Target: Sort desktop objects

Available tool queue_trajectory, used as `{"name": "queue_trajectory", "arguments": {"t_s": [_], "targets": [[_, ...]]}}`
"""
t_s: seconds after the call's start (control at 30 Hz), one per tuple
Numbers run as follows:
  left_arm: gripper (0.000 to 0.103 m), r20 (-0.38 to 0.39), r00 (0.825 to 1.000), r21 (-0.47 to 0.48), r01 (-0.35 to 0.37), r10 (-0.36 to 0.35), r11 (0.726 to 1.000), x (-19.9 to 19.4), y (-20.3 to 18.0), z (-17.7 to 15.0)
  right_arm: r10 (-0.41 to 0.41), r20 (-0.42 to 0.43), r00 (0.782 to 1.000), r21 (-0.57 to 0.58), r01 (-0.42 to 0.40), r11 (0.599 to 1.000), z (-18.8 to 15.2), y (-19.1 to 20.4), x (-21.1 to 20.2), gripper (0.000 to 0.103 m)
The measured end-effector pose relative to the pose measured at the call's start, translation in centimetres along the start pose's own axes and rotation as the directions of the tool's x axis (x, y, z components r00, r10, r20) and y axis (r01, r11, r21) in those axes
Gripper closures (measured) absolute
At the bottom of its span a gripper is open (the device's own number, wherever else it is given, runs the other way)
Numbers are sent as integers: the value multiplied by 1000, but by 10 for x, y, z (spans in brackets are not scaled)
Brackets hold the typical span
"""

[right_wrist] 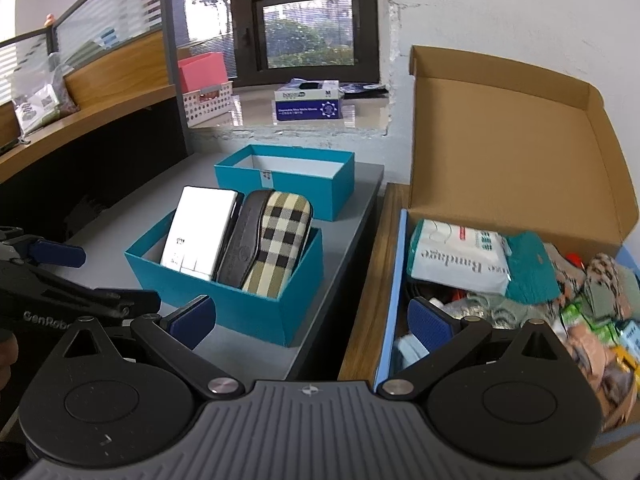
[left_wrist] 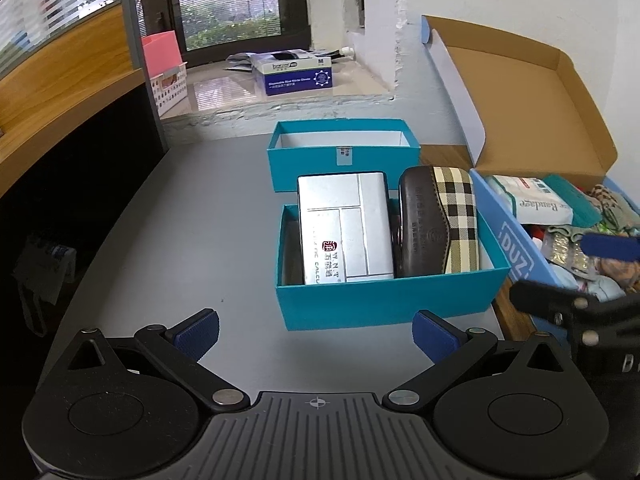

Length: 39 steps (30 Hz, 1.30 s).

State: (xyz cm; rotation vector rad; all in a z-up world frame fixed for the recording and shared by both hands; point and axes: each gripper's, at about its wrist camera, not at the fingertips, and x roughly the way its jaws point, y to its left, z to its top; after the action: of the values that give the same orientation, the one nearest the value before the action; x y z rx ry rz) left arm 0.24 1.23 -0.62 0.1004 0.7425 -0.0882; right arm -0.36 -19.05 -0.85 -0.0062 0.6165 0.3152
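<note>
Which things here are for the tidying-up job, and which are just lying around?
For the job:
near teal box
silver calculator
plaid glasses case
far teal box
cardboard box of clutter
bandage packet

Just lying about:
glove box
pink basket

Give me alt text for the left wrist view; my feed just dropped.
The left claw hangs open and empty above a grey table, facing a teal box that holds a silver calculator and a plaid glasses case. An empty teal box sits behind.
</note>
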Motion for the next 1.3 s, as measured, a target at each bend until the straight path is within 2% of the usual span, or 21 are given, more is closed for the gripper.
{"name": "queue_trajectory", "arguments": {"t_s": [0.3,0.57,0.97,1.03,1.2,1.3], "targets": [[0,20,998,24,64,-65,998,-3,9,2,95,-19,995,-46,-96,994,29,-12,24,1],[0,37,989,43,143,-144,989,-4,9,11,161,-50,986,-91,-165,982,55,-17,53,6],[1,71,976,157,194,-207,968,6,-19,29,257,-104,961,-71,-265,962,67,-20,78,30],[1,65,974,169,204,-218,964,10,-25,32,273,-109,956,-62,-280,958,69,-21,80,39],[2,62,970,175,222,-235,959,16,-35,35,311,-123,942,-42,-318,947,72,-23,87,47],[2,62,970,173,220,-234,960,19,-39,36,303,-116,946,-59,-311,948,70,-29,84,54]]}}
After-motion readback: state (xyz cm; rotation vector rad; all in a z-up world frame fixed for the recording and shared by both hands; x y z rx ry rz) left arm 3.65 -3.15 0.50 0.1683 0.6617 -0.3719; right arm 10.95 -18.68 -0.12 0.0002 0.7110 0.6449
